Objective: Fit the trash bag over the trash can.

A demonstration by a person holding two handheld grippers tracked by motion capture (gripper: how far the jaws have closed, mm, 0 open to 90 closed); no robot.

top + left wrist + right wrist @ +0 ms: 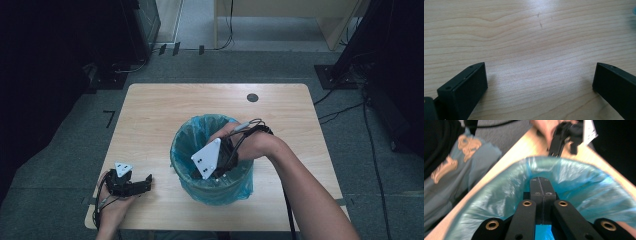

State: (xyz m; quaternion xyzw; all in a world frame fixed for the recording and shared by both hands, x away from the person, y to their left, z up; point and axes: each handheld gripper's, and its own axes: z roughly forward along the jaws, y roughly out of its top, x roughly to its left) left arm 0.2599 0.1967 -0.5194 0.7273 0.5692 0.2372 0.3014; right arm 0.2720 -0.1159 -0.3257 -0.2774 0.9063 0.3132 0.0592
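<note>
A round bin lined with a blue plastic bag (235,186) stands at the middle front of the wooden table (150,115). My right gripper (223,164) is tilted down into the bin's mouth, its grey plate facing up. In the right gripper view its jaws (540,186) are pressed together with nothing seen between them, pointing at the blue liner (586,178). My left gripper (144,181) rests on the table at the front left, beside the bin. In the left gripper view it (540,75) is wide open over bare wood.
A dark round hole (252,97) sits near the table's far edge. Cables (345,107) run over the grey floor to the right. The other hand and its gripper (561,137) appear beyond the bin's rim in the right gripper view.
</note>
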